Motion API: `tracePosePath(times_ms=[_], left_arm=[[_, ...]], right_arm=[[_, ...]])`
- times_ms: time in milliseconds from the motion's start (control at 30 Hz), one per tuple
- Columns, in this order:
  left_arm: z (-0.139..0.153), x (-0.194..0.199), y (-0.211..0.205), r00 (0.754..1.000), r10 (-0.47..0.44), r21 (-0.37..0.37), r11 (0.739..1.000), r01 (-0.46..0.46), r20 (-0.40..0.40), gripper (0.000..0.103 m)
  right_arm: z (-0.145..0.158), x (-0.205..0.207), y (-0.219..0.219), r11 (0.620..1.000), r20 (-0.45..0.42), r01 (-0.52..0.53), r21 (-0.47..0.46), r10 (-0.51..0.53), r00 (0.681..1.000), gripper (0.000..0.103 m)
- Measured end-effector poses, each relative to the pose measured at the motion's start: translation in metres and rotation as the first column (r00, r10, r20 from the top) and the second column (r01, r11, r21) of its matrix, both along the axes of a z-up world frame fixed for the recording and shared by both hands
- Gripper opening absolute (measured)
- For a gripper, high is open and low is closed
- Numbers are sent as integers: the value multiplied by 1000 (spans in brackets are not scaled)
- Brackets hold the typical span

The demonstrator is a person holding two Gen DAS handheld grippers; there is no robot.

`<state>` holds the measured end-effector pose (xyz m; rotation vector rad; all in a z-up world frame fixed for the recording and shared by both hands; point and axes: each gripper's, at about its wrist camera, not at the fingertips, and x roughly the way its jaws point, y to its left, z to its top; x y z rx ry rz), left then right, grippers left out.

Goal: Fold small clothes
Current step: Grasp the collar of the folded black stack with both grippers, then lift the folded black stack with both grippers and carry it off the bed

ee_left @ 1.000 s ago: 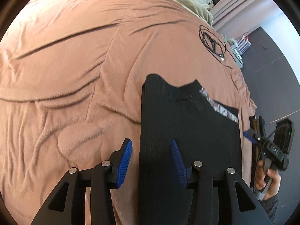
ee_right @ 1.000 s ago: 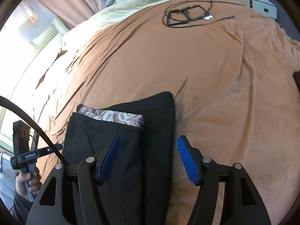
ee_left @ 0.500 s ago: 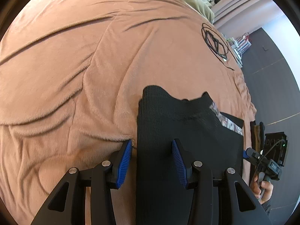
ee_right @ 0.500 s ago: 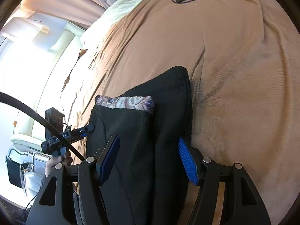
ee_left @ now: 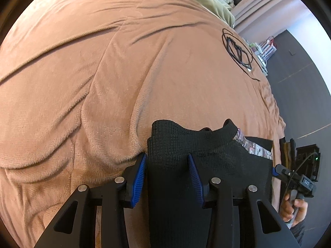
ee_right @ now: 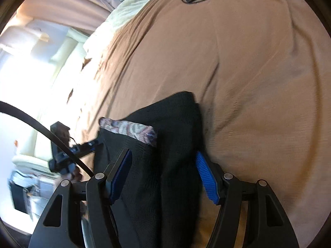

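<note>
A black knit garment with a patterned inner band lies folded on the brown blanket. My left gripper sits low over its left edge. Its jaws are closing with that edge between them, and the blue pads do not clearly press it. In the right wrist view the same garment and band appear. My right gripper stands open astride the garment's right edge. Each view shows the other gripper at the garment's far side: the right one and the left one.
A coiled black cable lies far back on the blanket. Pale green bedding and curtains sit beyond it. The bed's edge and dark floor are to the right. A hand holds the right gripper's handle.
Both grippers have come down and forward onto the garment. The left jaws have narrowed slightly around its left edge. The right gripper has tilted while its jaws kept their width.
</note>
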<state>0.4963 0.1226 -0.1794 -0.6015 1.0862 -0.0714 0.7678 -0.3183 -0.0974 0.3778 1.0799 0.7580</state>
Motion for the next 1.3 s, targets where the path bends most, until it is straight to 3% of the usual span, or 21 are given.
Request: tracePosePath(times_ms=[67, 300, 600, 633, 767, 833, 1100, 1300], left_arm=[[0, -1, 1, 1000, 5, -4, 1000, -5, 3, 42], [0, -6, -1, 1000, -13, 4, 1000, 13, 7, 41], [-4, 5, 3, 1000, -9, -9, 1000, 9, 20, 34], [-4, 8, 3, 1000, -5, -12, 1000, 5, 20, 32], [0, 12, 2, 1000, 6, -17, 1000, -6, 20, 14], [8, 11, -1, 999, -3, 5, 1000, 3, 32, 12], [49, -3, -1, 994, -16, -6, 1000, 16, 109, 11], [79, -17, -5, 986, -36, -13, 999, 38, 165, 11]], right_arm=[[0, -2, -4, 999, 0, 16, -51, -16, 1000, 62], [-13, -3, -9, 995, -76, -33, 95, 41, 996, 62], [-19, 9, 9, 989, -39, -97, 110, 102, 994, 62], [-18, 6, 11, 990, -23, -106, 97, 109, 994, 59], [-16, 7, 5, 996, -7, -87, 34, 87, 996, 24], [-12, 5, 2, 996, -5, -83, 38, 83, 997, 16], [22, -29, 14, 999, 91, -53, 5, 52, 994, 12], [38, -58, 18, 998, 141, -50, 30, 46, 989, 10]])
